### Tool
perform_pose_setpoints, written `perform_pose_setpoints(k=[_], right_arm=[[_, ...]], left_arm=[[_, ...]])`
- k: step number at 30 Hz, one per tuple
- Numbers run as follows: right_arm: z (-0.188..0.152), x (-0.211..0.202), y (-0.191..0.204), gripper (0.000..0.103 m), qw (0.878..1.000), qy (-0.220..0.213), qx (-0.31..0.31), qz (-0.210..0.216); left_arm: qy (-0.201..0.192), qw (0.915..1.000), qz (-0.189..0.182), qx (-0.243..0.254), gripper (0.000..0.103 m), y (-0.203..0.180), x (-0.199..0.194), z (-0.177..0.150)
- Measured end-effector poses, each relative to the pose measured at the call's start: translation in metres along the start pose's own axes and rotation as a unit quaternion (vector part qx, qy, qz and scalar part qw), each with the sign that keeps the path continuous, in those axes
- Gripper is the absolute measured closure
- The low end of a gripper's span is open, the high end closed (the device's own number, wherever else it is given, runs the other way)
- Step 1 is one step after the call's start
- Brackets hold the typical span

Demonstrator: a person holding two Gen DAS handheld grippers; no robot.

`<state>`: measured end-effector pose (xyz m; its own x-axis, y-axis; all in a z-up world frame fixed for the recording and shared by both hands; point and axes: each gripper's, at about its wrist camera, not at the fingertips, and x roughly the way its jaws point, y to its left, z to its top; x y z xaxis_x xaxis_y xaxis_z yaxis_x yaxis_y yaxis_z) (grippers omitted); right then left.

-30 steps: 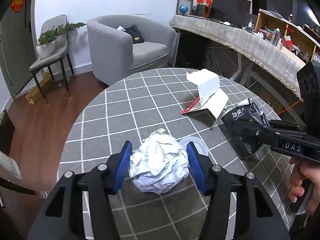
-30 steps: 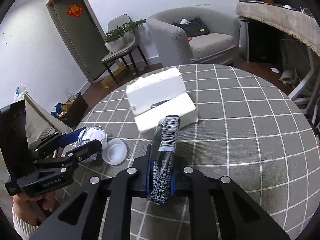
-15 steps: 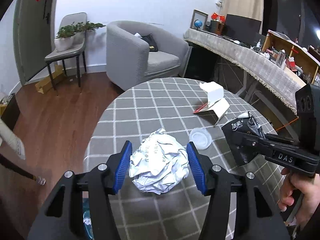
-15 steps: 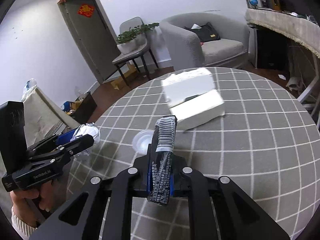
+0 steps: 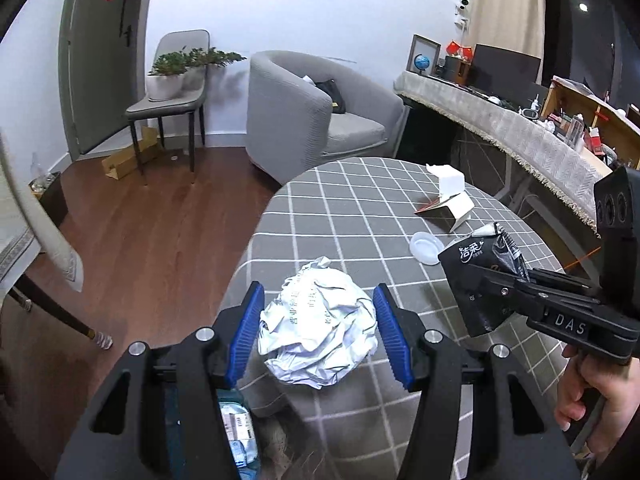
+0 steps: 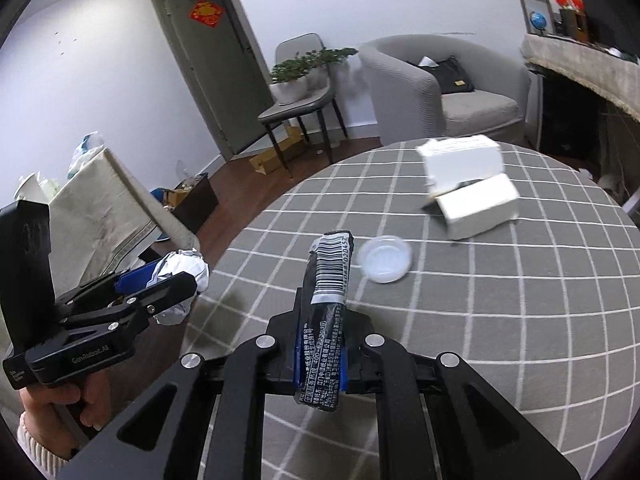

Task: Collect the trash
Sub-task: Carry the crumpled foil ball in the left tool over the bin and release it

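My left gripper is shut on a crumpled white paper ball and holds it in the air over the round table's left edge; it also shows in the right wrist view. My right gripper is shut on a black tissue wrapper with a barcode, held above the table; the wrapper also shows in the left wrist view. A clear plastic lid and an open white box lie on the grey checked tablecloth.
Below the left gripper, off the table's edge, a bin or bag with blue and white packaging shows. A cloth-draped chair stands at the left. A grey armchair, a side chair with a plant and a long counter stand beyond.
Both grippers have lifted and pulled back toward the table's left edge with their loads. The lid and box look farther away. The packaging below the left gripper has come into view.
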<state>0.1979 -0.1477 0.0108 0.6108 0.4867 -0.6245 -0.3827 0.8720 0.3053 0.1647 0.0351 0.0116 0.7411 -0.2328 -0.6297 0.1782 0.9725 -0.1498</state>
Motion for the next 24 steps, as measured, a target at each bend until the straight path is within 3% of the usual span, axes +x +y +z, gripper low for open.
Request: perform_pose_setpoints(k=[11, 24], right_arm=[[0.003, 0.008, 0.050, 0.091, 0.998, -0.020, -0.044, 0.034], [-0.007, 0.050, 0.108, 0.091, 0.995, 0.012, -0.087, 0.052]], left_arm=[[-0.012, 0.9996, 0.020, -0.015, 0.044, 0.036, -0.020, -0.013], [0.014, 0.9955, 0.071, -0.061, 0.045, 0.109, -0.032, -0.038]])
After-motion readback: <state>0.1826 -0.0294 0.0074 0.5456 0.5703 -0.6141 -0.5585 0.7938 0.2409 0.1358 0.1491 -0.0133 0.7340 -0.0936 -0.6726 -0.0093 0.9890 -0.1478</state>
